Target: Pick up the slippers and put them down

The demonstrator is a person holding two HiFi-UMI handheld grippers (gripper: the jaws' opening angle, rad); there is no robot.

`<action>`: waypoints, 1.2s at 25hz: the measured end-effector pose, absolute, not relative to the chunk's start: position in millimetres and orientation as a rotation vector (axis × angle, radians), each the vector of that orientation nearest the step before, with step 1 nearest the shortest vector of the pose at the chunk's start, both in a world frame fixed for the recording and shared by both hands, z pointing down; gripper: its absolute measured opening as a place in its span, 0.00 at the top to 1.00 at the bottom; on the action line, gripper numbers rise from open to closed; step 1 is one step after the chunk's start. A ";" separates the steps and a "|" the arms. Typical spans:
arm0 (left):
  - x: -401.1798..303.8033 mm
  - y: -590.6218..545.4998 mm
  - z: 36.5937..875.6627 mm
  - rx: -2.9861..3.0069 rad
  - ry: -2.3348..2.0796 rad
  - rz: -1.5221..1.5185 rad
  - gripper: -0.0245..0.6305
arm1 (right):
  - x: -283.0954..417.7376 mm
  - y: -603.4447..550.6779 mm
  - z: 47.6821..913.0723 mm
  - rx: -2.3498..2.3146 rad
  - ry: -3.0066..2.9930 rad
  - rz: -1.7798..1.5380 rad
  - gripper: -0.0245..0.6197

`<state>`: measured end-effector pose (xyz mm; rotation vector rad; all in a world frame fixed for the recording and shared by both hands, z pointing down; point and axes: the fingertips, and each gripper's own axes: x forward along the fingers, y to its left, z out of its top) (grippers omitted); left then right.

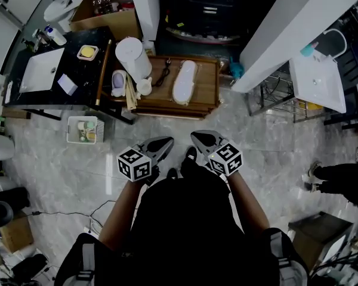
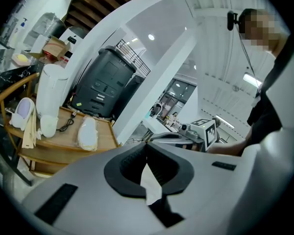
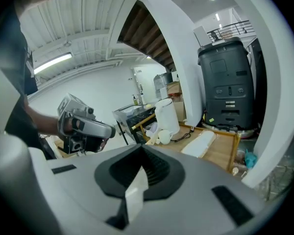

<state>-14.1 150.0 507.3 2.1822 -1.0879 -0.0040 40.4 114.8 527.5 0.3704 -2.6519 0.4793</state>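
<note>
A white slipper [image 1: 185,81] lies sole-up on the low wooden table [image 1: 206,97] ahead of me; it also shows in the left gripper view as the white slipper [image 2: 87,133] and in the right gripper view as the white slipper [image 3: 198,144]. A second, lavender-lined slipper [image 1: 118,83] leans at the table's left end, beside a white bin [image 1: 133,57]. My left gripper [image 1: 165,141] and right gripper [image 1: 197,137] hover side by side over the marble floor, short of the table. Both are shut with nothing between the jaws. Each gripper shows in the other's view.
A black counter with a white sink [image 1: 42,70] stands at the left. A white basket [image 1: 83,130] sits on the floor below it. A metal rack [image 1: 274,94] and white pillar flank the table's right. Someone's legs [image 1: 337,180] stand at far right. A cable [image 1: 77,213] trails lower left.
</note>
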 end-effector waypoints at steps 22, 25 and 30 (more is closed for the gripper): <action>-22.9 70.9 512.9 2.072 -1.250 -0.064 0.94 | 33.5 32.3 536.9 0.176 -2.637 0.466 0.95; -24.2 66.0 513.5 2.076 -1.239 -0.064 0.94 | 34.0 30.4 538.1 0.189 -2.634 0.475 0.95; -28.1 57.2 518.3 2.087 -1.202 -0.053 0.95 | 34.7 26.3 540.3 0.235 -2.622 0.488 0.95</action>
